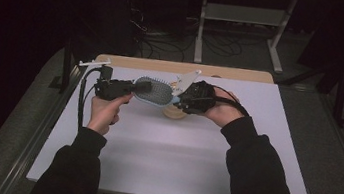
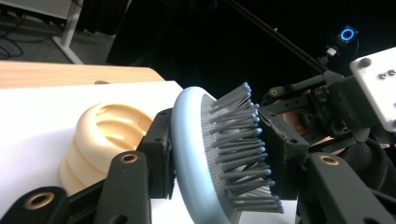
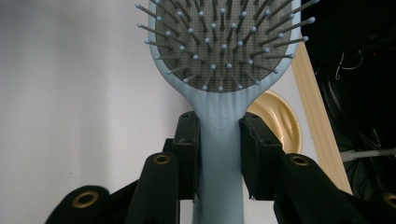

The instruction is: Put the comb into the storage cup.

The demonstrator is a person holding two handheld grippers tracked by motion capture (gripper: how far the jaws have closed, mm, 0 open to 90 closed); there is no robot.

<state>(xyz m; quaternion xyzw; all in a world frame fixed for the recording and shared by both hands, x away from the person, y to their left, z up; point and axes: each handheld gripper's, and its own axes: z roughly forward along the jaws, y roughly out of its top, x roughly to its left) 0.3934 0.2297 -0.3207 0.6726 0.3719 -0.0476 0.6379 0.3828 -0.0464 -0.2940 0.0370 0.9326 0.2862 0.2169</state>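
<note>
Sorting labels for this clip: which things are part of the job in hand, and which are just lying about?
In hand:
- hairbrush
- left gripper, shut on its head
- right gripper, shut on its handle

Lying about:
- cream ridged cup on the table

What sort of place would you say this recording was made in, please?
Probably a lab or workshop recording bay: a bare white tabletop on a metal frame, loose cables on the dark floor behind it, and a white metal bench frame beyond.
</note>
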